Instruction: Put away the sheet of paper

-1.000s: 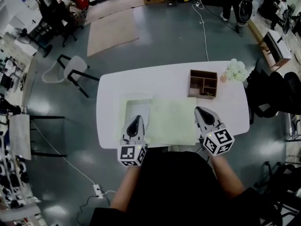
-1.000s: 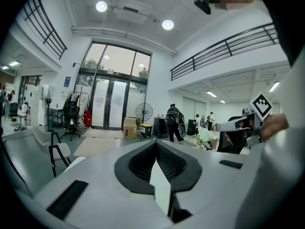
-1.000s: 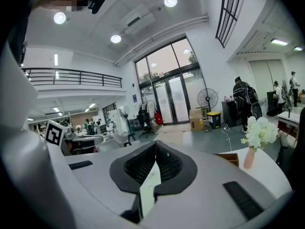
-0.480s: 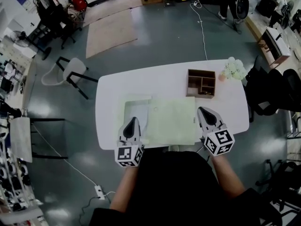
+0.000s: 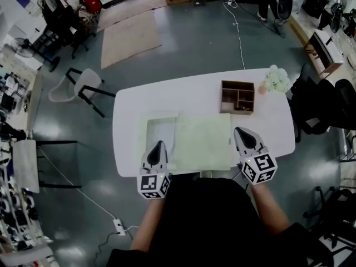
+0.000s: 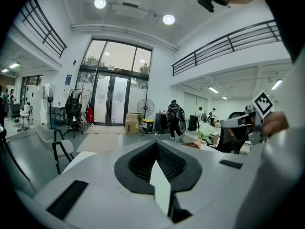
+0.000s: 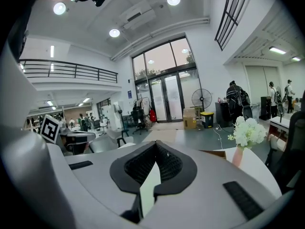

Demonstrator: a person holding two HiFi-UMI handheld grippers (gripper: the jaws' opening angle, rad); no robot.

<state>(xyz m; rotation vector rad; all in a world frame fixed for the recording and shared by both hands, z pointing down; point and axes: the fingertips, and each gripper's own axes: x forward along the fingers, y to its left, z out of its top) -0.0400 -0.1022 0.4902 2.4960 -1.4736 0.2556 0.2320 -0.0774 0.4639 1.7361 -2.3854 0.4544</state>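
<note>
I see both grippers low over the near edge of the white table (image 5: 194, 93), 1 on each side of the sheet of paper (image 5: 203, 143). The sheet is pale green and lies flat at the table's 6 o'clock, its near edge along the table's near edge.

The left gripper (image 5: 158, 145) sits at the sheet's 8 o'clock. Its own camera shows the 2 black pads clenched together with a thin pale strip of the sheet (image 6: 160, 187) standing edge-on between them. The right gripper (image 5: 240, 131) sits at the sheet's 3 o'clock, just beside the right edge. In its own view the jaws are also pressed together on a thin pale strip of paper (image 7: 148, 187).

A paler rectangle (image 5: 161, 128) lies at the sheet's 10 o'clock, partly under its left side; I cannot tell what it is. A wooden organiser (image 5: 239, 97) with several compartments stands at the sheet's 1 o'clock, apart from it. A bunch of white flowers (image 5: 277, 82) stands at the table's 2 o'clock corner, just beside the organiser.

Off the table, a white chair (image 5: 83, 82) stands on the floor at 10 o'clock.
</note>
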